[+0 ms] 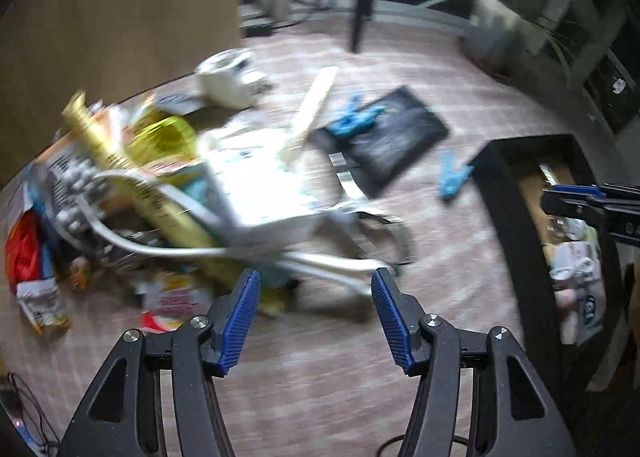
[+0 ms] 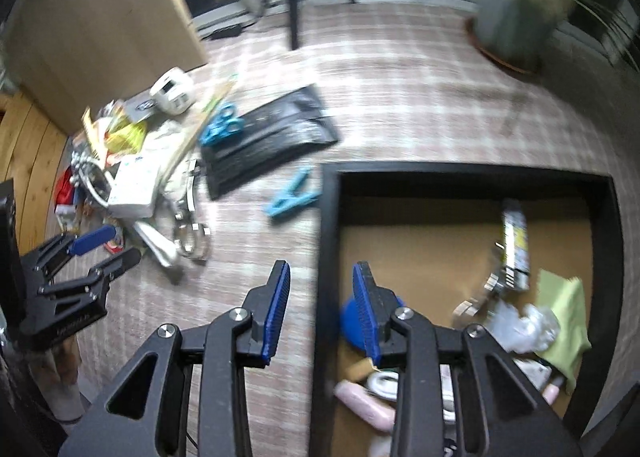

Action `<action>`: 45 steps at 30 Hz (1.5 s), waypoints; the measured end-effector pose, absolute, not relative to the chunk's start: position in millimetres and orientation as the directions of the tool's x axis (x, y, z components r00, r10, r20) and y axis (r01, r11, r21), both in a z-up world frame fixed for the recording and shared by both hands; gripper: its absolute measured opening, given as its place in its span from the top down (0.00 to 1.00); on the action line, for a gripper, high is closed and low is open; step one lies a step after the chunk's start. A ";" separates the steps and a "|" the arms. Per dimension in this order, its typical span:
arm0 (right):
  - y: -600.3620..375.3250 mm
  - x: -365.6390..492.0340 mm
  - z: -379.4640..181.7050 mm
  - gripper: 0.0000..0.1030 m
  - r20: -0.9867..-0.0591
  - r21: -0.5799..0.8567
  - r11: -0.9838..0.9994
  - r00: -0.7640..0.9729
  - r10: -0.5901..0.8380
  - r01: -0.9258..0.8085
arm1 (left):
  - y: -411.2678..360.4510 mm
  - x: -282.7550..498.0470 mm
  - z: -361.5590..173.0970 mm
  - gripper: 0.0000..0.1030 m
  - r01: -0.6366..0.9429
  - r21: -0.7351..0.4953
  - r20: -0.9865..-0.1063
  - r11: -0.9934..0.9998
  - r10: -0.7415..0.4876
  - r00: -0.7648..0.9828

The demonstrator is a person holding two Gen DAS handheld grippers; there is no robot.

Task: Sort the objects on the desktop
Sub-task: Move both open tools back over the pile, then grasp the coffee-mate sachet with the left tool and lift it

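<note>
Left gripper [image 1: 316, 289]: jaws spread, nothing between the blue pads, hanging over the near edge of the clutter pile [image 1: 168, 185] on the checked cloth [image 1: 320, 369]. A white box [image 1: 260, 185] and a gold tube [image 1: 132, 177] lie in that pile. Beyond it, a black pouch [image 1: 388, 137] with blue scissors [image 1: 354, 119] on top; a blue clothespin [image 1: 452, 177] lies between pouch and tray.

Right gripper [image 2: 320, 281]: jaws apart, empty, straddling the left wall of the black tray [image 2: 328, 241]. In the tray: a green cloth [image 2: 564, 321], crumpled plastic [image 2: 524, 325], a blue disc [image 2: 352, 321].
</note>
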State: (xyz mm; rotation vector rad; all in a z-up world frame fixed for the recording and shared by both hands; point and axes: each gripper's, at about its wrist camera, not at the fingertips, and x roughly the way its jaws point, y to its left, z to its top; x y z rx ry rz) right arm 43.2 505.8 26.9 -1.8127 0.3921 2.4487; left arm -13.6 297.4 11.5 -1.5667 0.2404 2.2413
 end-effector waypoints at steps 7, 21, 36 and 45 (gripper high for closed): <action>462.3 11.5 12.9 0.68 -0.957 0.167 -0.980 -0.259 -0.134 -0.112 | 250.7 -27.3 -9.3 0.44 -0.318 -0.056 -0.946 -0.946 0.153 -0.287; 427.5 -25.8 -18.1 0.68 -0.966 0.195 -0.978 -0.187 -0.179 -0.075 | 222.9 -43.7 -33.7 0.34 -0.250 -0.003 -0.957 -0.968 0.075 -0.280; 405.6 -38.3 -39.8 0.69 -0.976 0.151 -0.987 -0.169 -0.140 -0.054 | 228.6 -44.6 -45.4 0.41 -0.241 -0.011 -0.953 -0.971 0.083 -0.291; 405.9 -13.9 -37.9 0.94 -0.971 0.144 -0.988 -0.200 -0.131 -0.053 | 231.6 -21.8 -44.7 0.69 -0.231 -0.040 -0.941 -0.972 0.115 -0.319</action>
